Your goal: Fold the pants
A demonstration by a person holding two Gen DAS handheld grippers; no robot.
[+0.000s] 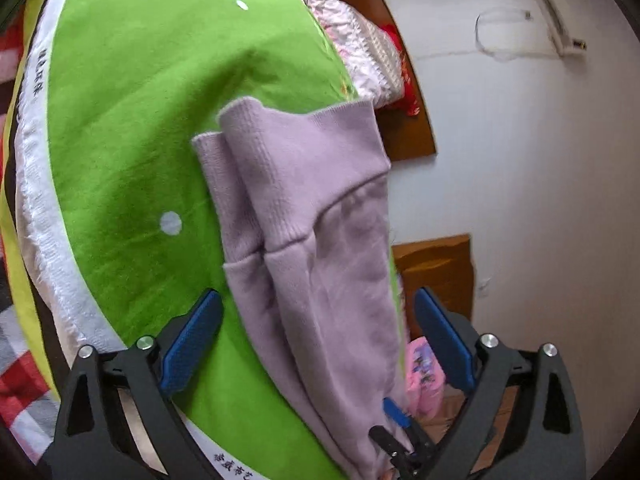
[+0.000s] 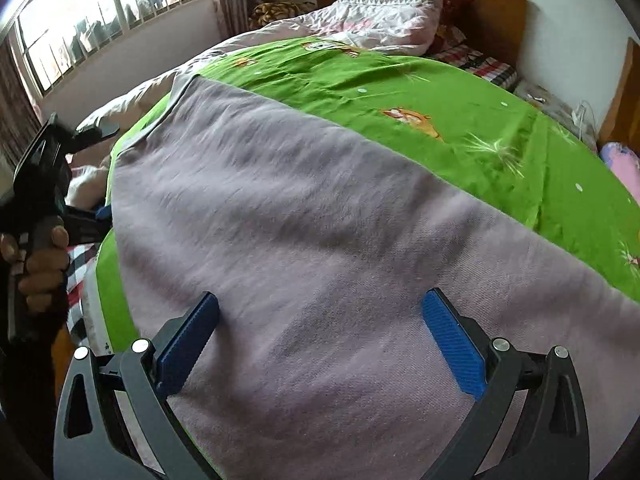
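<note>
On a green bedsheet (image 2: pixel 460 92), lilac pants (image 2: pixel 320 220) lie between wide-open, empty left gripper (image 1: pixel 316 320) and right gripper (image 2: pixel 320 320); a one-layer pinch risks a crooked fold.

A home bedroom: bed (image 2: pixel 400 80) with wooden headboard (image 2: pixel 492 16), quilts (barred window (image 2: pixel 100 12) beside)

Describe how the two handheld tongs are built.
Both tongs, left and right, have black angular frames with triangular cut-outs and silver bolts. Their fingers carry blue ribbed pads. The left tool, seen from the right wrist, is black with a pistol-style handle.
</note>
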